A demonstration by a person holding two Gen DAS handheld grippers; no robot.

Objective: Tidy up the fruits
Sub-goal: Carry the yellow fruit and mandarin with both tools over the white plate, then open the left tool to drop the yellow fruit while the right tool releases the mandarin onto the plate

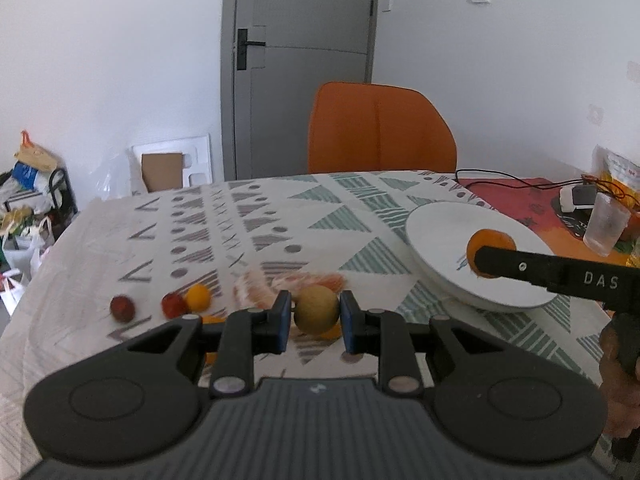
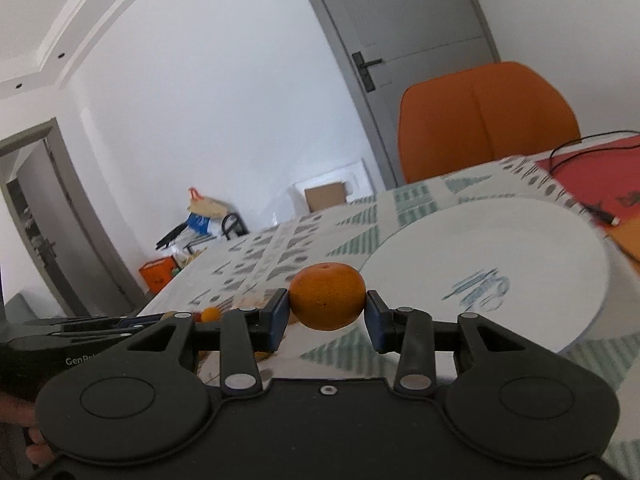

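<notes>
My left gripper [image 1: 316,312] is shut on a round yellow-brown fruit [image 1: 316,309] held just above the patterned tablecloth. My right gripper [image 2: 327,302] is shut on an orange mandarin [image 2: 327,296] and holds it in the air at the left rim of the white plate [image 2: 520,240]. In the left wrist view the mandarin [image 1: 489,245] and the right gripper's finger [image 1: 532,270] hang over the plate [image 1: 448,236]. Two red fruits [image 1: 122,307] [image 1: 173,305], a small orange fruit [image 1: 199,297] and a pile of peeled segments [image 1: 288,286] lie on the cloth to the left.
An orange chair [image 1: 380,128] stands behind the table. A plastic cup [image 1: 606,229], a charger with cables [image 1: 576,196] and a snack bag sit at the far right on a red mat. Bags and clutter stand on the floor at the left.
</notes>
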